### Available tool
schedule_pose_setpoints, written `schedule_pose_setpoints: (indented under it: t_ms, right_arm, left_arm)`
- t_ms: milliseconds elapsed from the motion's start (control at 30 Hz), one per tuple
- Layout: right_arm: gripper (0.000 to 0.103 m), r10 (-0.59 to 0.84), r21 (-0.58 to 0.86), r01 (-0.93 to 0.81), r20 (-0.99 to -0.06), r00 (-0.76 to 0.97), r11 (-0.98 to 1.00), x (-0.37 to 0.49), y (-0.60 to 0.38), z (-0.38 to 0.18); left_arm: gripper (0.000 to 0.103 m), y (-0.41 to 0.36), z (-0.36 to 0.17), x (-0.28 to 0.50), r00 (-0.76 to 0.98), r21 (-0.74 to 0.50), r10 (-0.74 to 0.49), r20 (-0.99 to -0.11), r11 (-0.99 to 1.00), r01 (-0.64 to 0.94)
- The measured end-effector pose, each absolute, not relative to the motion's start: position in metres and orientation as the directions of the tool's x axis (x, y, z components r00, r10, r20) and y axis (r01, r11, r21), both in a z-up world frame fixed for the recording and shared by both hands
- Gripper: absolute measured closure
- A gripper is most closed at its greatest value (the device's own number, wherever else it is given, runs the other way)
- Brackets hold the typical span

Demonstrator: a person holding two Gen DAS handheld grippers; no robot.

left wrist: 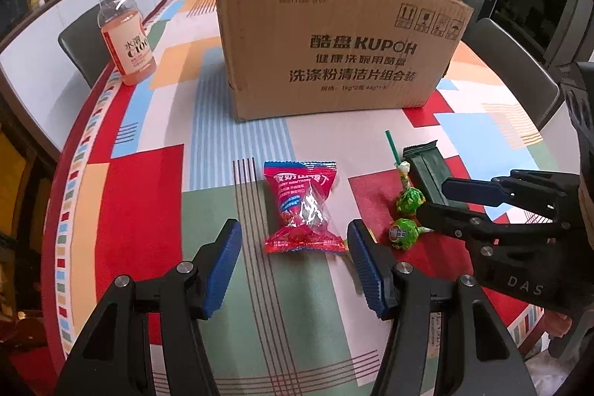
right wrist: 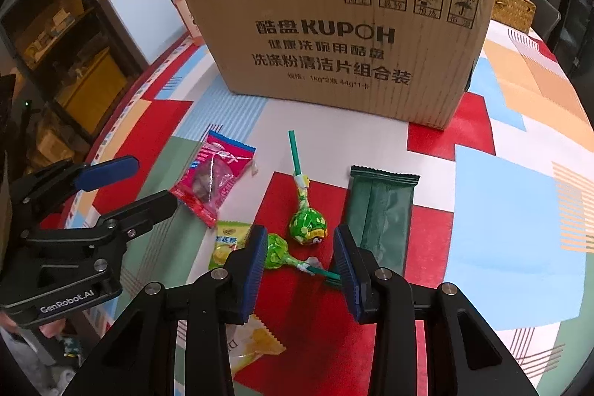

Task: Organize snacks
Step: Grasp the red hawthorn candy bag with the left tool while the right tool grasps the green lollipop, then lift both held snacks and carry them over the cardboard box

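From my left wrist camera I see the left gripper (left wrist: 293, 264) with its jaws standing apart and empty, the red snack packet (left wrist: 302, 206) lying on the worktop (left wrist: 141, 195) just ahead of the gap between the blue pads. My right wrist camera shows the right gripper (right wrist: 300, 257) set narrower, also holding nothing, its jaws on either side of one green lollipop (right wrist: 276, 252) that lies flat; its stick runs toward the right pad (right wrist: 347, 266), and I cannot quite tell whether it touches. A second lollipop (right wrist: 307, 223) lies just beyond, stick pointing at the cardboard box (right wrist: 341, 39).

The dark green wafer packet (right wrist: 378, 214) shows whole only in the right view; in the left view the right gripper covers its near end. Two yellow packets appear in the right view alone: one (right wrist: 226, 242) is half hidden behind the left pad, the other (right wrist: 256, 340) is cut off under the gripper's frame, so its print is hard to read. The drink bottle (left wrist: 124, 36) stands clear at the worktop's left edge in the left view, but in the right view the box hides all but its neck and a sliver of label. Neither camera sees inside the box; only its printed front wall and torn top rim show. A fingertip (right wrist: 52, 329) is just visible under the left gripper's body at the edge of the right view.
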State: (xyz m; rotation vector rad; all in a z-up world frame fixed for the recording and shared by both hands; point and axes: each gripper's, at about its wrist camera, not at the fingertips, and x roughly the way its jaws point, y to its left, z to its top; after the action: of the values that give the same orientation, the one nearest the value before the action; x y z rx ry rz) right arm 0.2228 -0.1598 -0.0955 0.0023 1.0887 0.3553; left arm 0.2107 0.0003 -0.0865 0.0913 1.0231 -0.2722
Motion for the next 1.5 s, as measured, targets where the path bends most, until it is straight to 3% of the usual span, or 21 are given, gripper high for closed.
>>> schedule_pose_setpoints:
  t_ms: [433,567,800,1067,1500]
  right_arm:
    - [0.066,0.278,0.177,-0.277,-0.880,0.385,0.944,0.237,-0.153,-0.110]
    - [0.070,0.281,0.178,-0.284,-0.881,0.380,0.942,0.241,-0.148,-0.112]
    - [0.076,0.278,0.181,-0.282,-0.891,0.359,0.942,0.246,-0.146,-0.118]
    - [0.077,0.296,0.209,-0.270,-0.893,0.340,0.940,0.248,-0.147,-0.127]
    - [0.077,0.297,0.207,-0.254,-0.869,0.396,0.945,0.242,-0.153,-0.109]
  left_arm:
    - [0.045,-0.009,-0.115,0.236,0.433,-0.070,-0.182,-0.883,0.962,0.262]
    - [0.046,-0.010,-0.119,0.241,0.422,-0.078,-0.185,-0.888,0.963,0.259]
    - [0.056,-0.012,-0.121,0.244,0.409,-0.086,-0.191,-0.893,0.961,0.261]
    - [0.067,-0.016,-0.123,0.247,0.398,-0.092,-0.196,-0.896,0.960,0.264]
    - [0.069,-0.012,-0.096,0.236,0.459,-0.098,-0.212,-0.863,0.961,0.259]
